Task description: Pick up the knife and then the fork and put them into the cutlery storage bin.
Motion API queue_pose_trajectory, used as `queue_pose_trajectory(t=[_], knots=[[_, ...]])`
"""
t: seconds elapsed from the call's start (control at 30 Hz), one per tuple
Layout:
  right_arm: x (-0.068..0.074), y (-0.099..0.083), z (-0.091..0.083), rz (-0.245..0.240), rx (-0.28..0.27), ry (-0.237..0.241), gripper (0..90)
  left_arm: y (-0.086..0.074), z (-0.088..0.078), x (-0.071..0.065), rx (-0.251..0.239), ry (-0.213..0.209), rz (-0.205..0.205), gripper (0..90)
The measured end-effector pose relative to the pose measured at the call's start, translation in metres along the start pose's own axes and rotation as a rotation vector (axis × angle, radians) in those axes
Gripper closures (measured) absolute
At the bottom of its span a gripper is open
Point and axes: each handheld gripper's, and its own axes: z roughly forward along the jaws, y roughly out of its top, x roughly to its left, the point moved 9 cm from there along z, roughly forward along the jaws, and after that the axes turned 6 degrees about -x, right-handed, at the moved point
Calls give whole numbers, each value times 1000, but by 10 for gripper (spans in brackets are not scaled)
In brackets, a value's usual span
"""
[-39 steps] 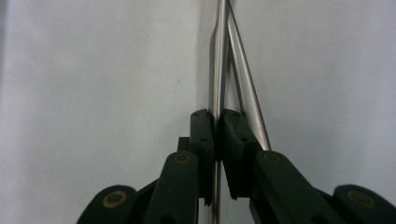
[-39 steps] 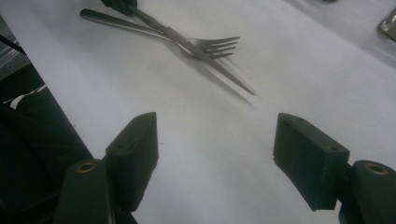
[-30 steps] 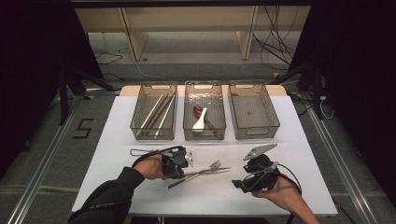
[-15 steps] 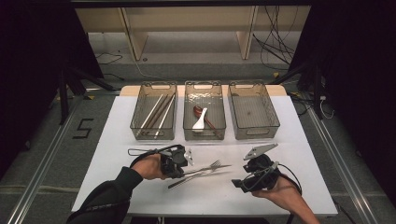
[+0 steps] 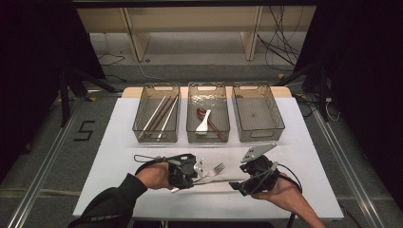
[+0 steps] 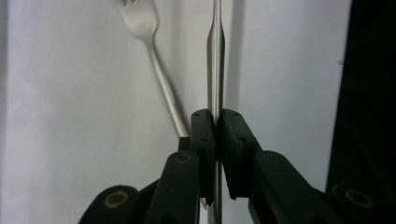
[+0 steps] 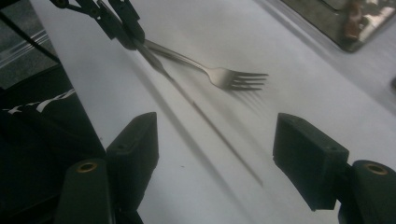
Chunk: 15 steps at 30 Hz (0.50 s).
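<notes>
A thin metal chopstick runs straight up between the jaws of my left gripper, which is shut on it. In the high view this left gripper sits at the table's front centre, and the chopstick reaches right toward my right gripper. A metal fork lies on the white table just beyond it, tines to the right. My right gripper stands open with nothing between its pads; the chopstick and the fork lie ahead of it.
Three clear bins stand in a row at the back: the left bin holds several chopsticks, the middle bin holds a white spoon and a dark spoon, the right bin looks empty. The table's front edge is close behind both hands.
My left gripper has risen a little and shifted right with the chopstick still gripped. The right gripper and the fork have stayed put.
</notes>
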Motion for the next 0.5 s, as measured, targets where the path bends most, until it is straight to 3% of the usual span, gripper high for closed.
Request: queue_pose_trajectory(t=[0.13, 0.33, 0.37, 0.5], knots=[[9, 2, 8, -47, 34, 23, 342, 5, -1, -6, -4, -3, 33, 835], [26, 2, 20, -130, 88, 79, 383, 10, -2, -14, -15, -17, 48, 834], [29, 2, 22, -122, 94, 81, 392, 11, -3, -15, -16, -19, 50, 834], [34, -2, 28, -188, 128, 92, 435, 12, -4, -17, -18, -31, 59, 834]])
